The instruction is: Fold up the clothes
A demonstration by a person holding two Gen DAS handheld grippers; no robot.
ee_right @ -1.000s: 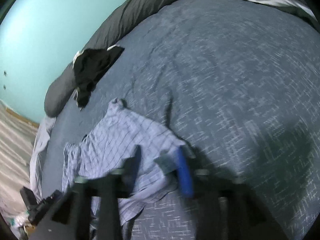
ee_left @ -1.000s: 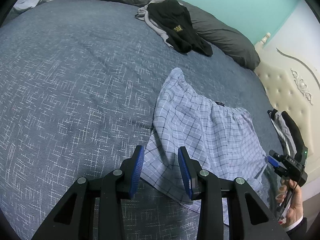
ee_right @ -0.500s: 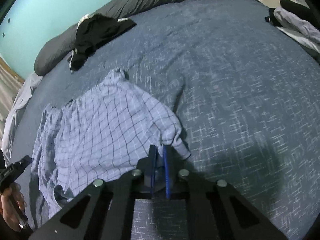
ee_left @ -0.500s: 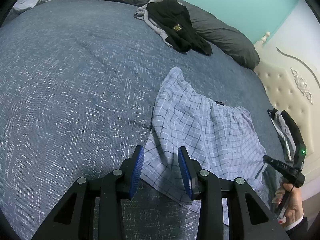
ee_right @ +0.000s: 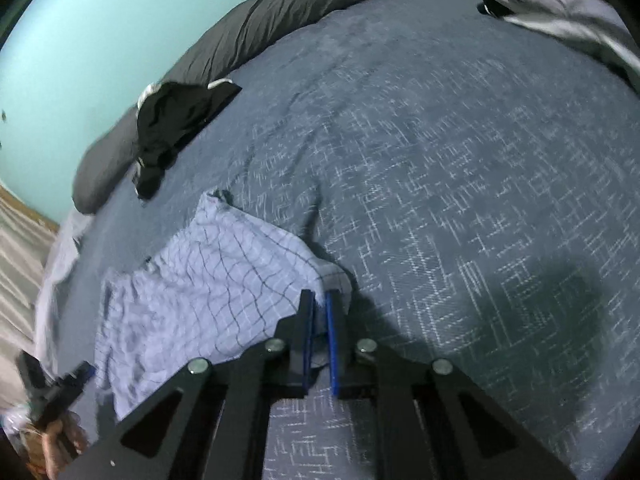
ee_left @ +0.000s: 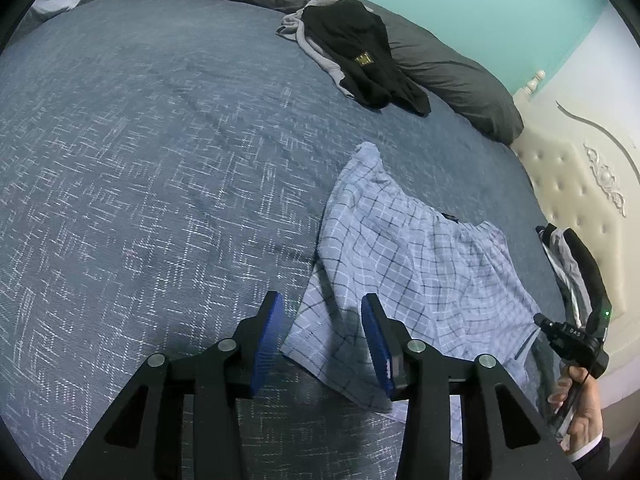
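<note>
A thin, matt, light-blue checked cloth garment (ee_left: pixel 416 264) is being seen crumpled on the coarse-woven dark-blue bedspread (ee_left: pixel 140 168); at two o'clock, a glossy cream tufted headboard (ee_left: pixel 576 200) is being shown.

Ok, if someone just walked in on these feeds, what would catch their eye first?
Probably the pale checked shorts, spread crumpled on the blue bedspread. The right claw is shut on their near corner, while the left claw is opening with another edge lying between its pads, not pinched. Next, the black garment heaped against the dark grey pillow at the far side.
</note>
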